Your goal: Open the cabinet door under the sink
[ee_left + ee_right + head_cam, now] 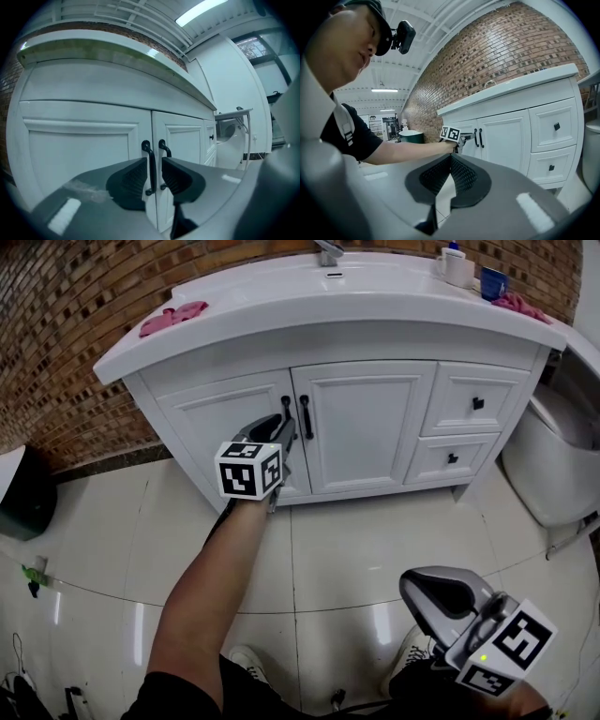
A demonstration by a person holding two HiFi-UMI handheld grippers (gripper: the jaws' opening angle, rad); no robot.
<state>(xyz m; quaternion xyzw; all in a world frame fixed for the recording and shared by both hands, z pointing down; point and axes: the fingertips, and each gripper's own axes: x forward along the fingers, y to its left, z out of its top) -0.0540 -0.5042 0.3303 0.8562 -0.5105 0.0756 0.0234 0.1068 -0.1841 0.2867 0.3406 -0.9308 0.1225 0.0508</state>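
The white vanity has two cabinet doors under the sink, each with a black vertical handle. My left gripper is held up at the left door, and its jaws stand either side of that door's handle with a narrow gap left. The right door's handle is just beyond the right jaw. Both doors look closed. My right gripper hangs low near the person's feet, well back from the cabinet, with its pads pressed together and nothing between them.
Two drawers sit to the right of the doors, and a toilet stands past them. A dark bin is on the floor at the left. Pink cloths and a blue cup lie on the counter.
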